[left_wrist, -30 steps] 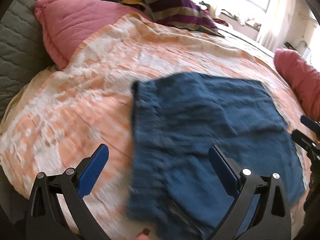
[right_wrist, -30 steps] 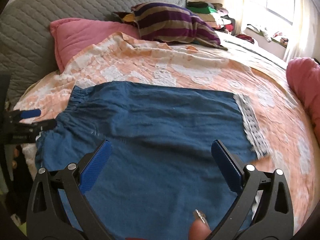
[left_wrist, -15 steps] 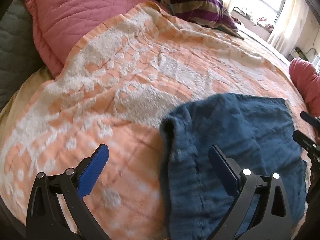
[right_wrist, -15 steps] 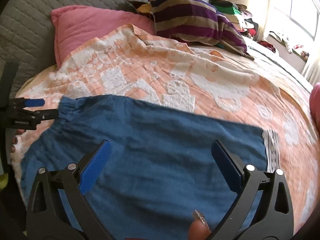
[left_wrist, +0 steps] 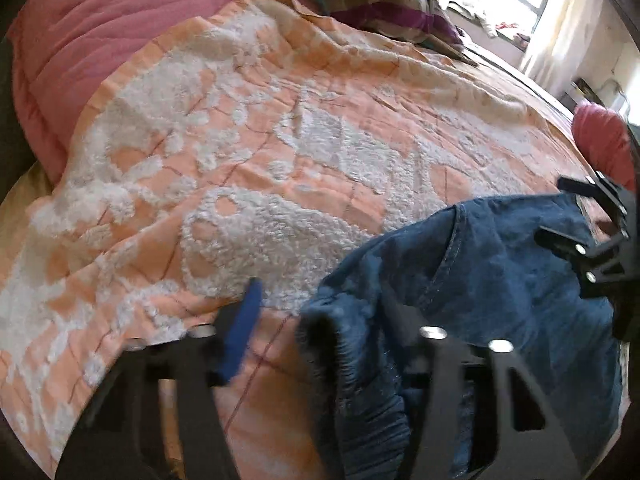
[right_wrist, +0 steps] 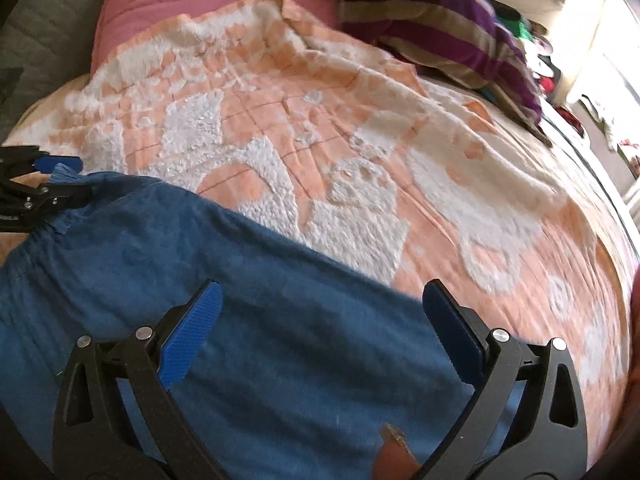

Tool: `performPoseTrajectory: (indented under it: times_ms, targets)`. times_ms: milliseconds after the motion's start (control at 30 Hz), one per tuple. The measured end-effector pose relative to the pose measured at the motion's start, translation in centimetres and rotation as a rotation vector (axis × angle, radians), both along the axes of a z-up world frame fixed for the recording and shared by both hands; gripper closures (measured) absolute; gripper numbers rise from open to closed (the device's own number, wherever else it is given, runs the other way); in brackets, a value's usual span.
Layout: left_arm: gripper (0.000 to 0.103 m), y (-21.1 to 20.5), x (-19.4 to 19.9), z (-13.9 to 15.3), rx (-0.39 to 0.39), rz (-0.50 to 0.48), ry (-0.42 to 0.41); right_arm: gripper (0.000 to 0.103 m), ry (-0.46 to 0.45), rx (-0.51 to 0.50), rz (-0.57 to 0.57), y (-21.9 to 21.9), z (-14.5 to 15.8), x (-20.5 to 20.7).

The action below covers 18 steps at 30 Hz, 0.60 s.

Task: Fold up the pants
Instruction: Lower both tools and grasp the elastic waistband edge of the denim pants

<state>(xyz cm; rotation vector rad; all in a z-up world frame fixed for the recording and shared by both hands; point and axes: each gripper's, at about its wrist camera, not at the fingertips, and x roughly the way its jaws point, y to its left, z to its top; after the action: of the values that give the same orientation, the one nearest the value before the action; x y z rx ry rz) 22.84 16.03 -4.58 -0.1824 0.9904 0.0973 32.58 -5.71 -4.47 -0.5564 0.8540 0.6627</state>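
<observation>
Blue denim pants (right_wrist: 224, 280) lie flat on the orange and white bedspread (right_wrist: 360, 152); they also show in the left wrist view (left_wrist: 500, 288). My left gripper (left_wrist: 320, 316) is closing around the elastic waistband corner (left_wrist: 340, 344); its jaws are blurred and partly closed. In the right wrist view the left gripper (right_wrist: 60, 178) sits at that waistband corner. My right gripper (right_wrist: 320, 312) is open and empty, low over the pants' leg part. It shows in the left wrist view at the far right (left_wrist: 592, 232).
A pink pillow (left_wrist: 92, 40) lies at the head of the bed. A striped purple pillow (right_wrist: 432, 28) lies farther back. A second pink pillow (left_wrist: 600, 140) is at the right. A grey quilted headboard (right_wrist: 44, 28) stands at the left.
My left gripper moved in on the waistband corner and its jaws narrowed around the fabric. My right gripper moved lower and closer over the pants, still open.
</observation>
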Motion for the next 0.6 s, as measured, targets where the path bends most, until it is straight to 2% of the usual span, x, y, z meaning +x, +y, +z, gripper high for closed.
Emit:
performPoseTrajectory:
  times_ms: [133,233,333,467,500,533,567,600]
  targets:
    - [0.078,-0.8,-0.8,0.7,0.036,-0.021,-0.046,0.008,-0.007,-0.05,0.097,1.6,-0.8,0.2]
    - [0.079,-1.2,-2.1,2.1,0.063,-0.033,-0.101,0.01,-0.025,-0.094,0.159,2.7,-1.3,-0.1]
    - [0.079,-1.9,-3.6,3.4,0.075,-0.046,-0.159,0.019,-0.039,-0.119,0.209,3.5,-1.6,-0.6]
    - [0.079,-2.9,-5.1,4.8,0.106,-0.069,-0.214,0.029,-0.036,-0.11,0.217,4.1,-1.7,-0.8]
    - [0.079,-3.2,-5.3,5.1,0.112,-0.076,-0.221,0.039,-0.023,-0.097,0.23,4.2,-1.8,-1.0]
    - [0.079,-3.4,-5.5,5.1,0.116,-0.079,-0.225,0.058,-0.007,-0.087,0.243,4.4,-1.8,-1.2]
    - [0.079,-3.7,-5.6,5.2,0.121,-0.082,-0.229,0.068,0.014,-0.075,0.256,4.5,-1.7,-1.5]
    - [0.079,-3.8,-6.0,5.1,0.129,-0.084,-0.232,0.086,0.034,-0.054,0.262,4.4,-1.6,-2.0]
